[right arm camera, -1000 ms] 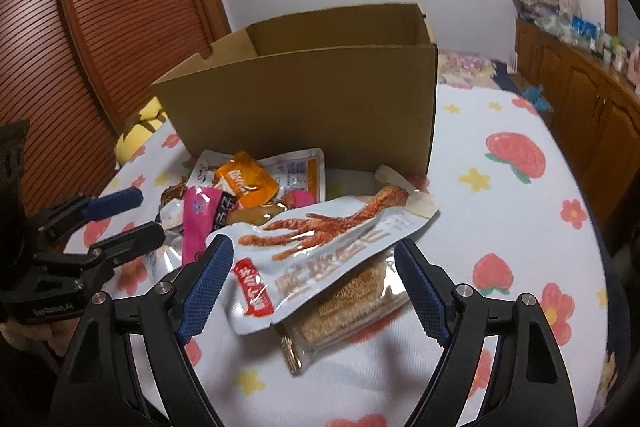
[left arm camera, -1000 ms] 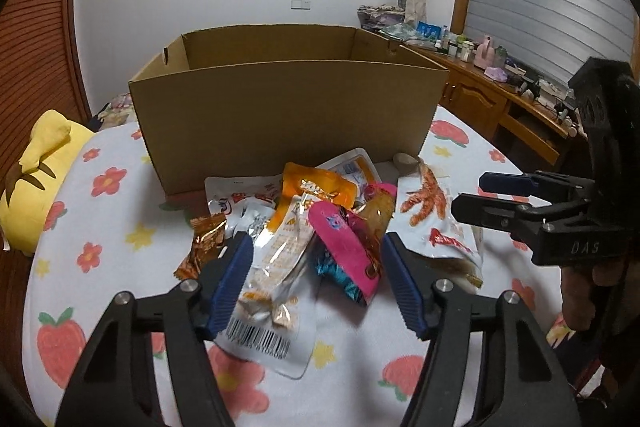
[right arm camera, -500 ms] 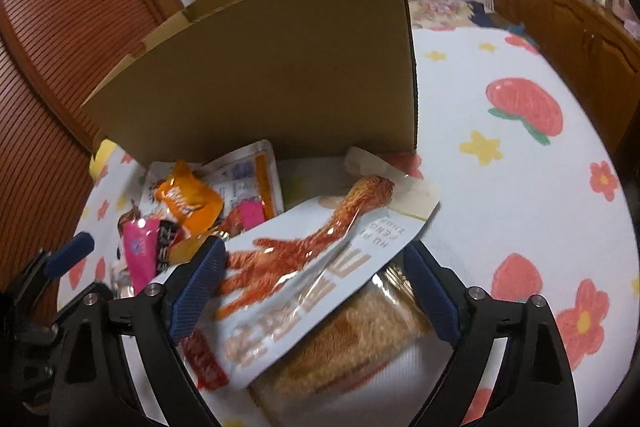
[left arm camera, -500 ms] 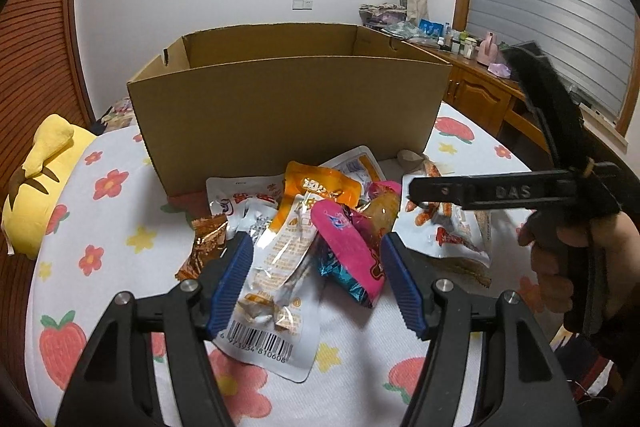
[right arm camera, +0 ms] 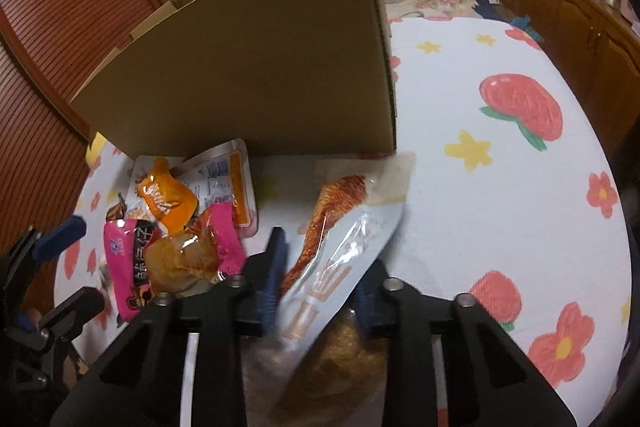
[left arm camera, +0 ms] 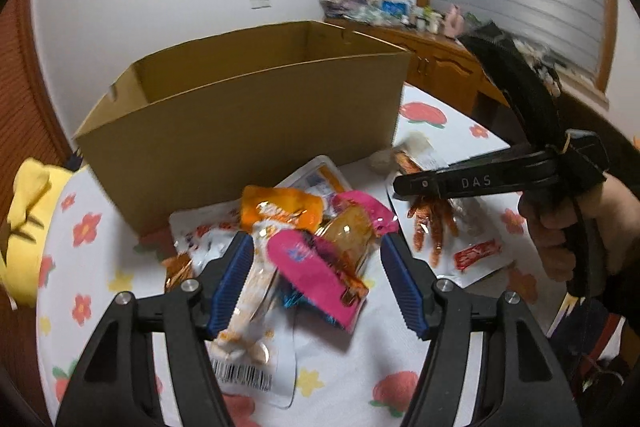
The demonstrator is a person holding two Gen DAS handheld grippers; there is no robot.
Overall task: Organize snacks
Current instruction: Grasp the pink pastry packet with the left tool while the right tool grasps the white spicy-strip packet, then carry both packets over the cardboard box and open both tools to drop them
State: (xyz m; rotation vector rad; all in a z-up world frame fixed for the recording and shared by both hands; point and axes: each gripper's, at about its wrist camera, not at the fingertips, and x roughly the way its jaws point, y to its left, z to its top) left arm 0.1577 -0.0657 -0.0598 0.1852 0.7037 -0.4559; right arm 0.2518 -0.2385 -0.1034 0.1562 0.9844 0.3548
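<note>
Snacks in crinkly foil packets point(left arm camera: 304, 247) lie heaped before our brown cardboard box point(left arm camera: 248, 115), none visibly inside; right gripper point(right arm camera: 320, 279) clamps the pale chicken-foot pouch point(right arm camera: 340, 251), left gripper point(left arm camera: 316, 283) gapes.

Black plastic left gripper point(left arm camera: 316, 283) has ribbed blue pads point(left arm camera: 232, 281) and silver screws; black right gripper point(right arm camera: 320, 275) reads "DAS" in white; bare-skinned right hand point(left arm camera: 568, 227).

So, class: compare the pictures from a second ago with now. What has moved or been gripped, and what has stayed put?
The right gripper has swung over and closed its fingers on the pale blue chicken-feet snack packet, tilting it up on edge. The left gripper stays open over the pile around the pink foil snack packet, gripping nothing. The brown cardboard box has not moved.
</note>
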